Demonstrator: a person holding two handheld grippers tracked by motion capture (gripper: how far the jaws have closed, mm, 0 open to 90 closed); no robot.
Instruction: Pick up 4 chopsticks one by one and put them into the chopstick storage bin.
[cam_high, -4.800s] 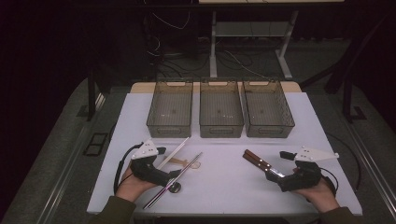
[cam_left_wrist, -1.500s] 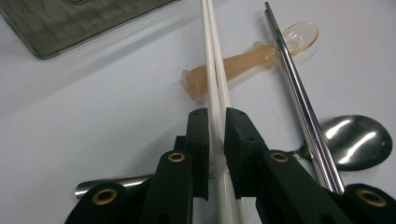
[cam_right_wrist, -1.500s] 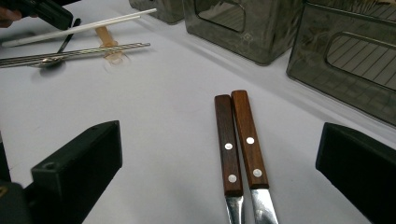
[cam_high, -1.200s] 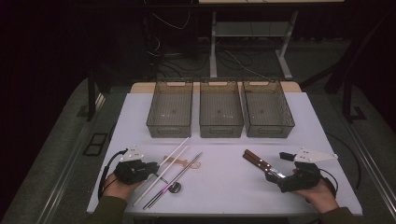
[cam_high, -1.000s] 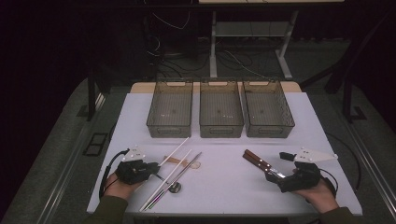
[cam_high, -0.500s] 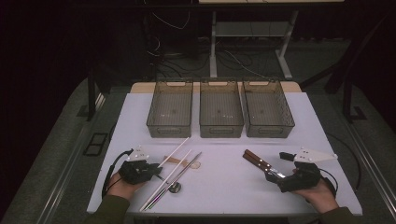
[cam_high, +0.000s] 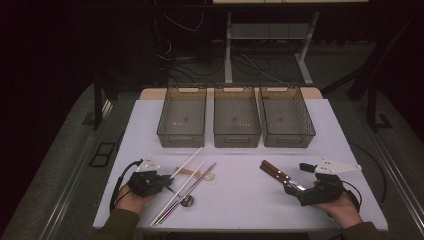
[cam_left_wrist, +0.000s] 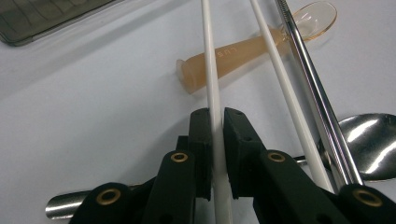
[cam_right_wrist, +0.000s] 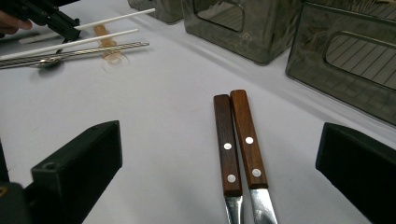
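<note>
The left gripper (cam_left_wrist: 215, 140) has just been closing and now clamps a thin white plastic chopstick (cam_left_wrist: 210, 79) between its pads. Just beside it lie a second white chopstick (cam_left_wrist: 285, 88), a steel chopstick (cam_left_wrist: 313, 88) and a translucent amber spoon (cam_left_wrist: 261, 46). The right gripper (cam_right_wrist: 219, 163) stands wide apart around two wooden-handled knives (cam_right_wrist: 238, 140), touching neither.

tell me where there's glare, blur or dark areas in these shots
High view: floor around the white table is nearly black. Left gripper view: bright glare on the steel spoon bowl; the near black gripper is soft. Right gripper view: knife handles sharp, bins slightly blurred.
</note>
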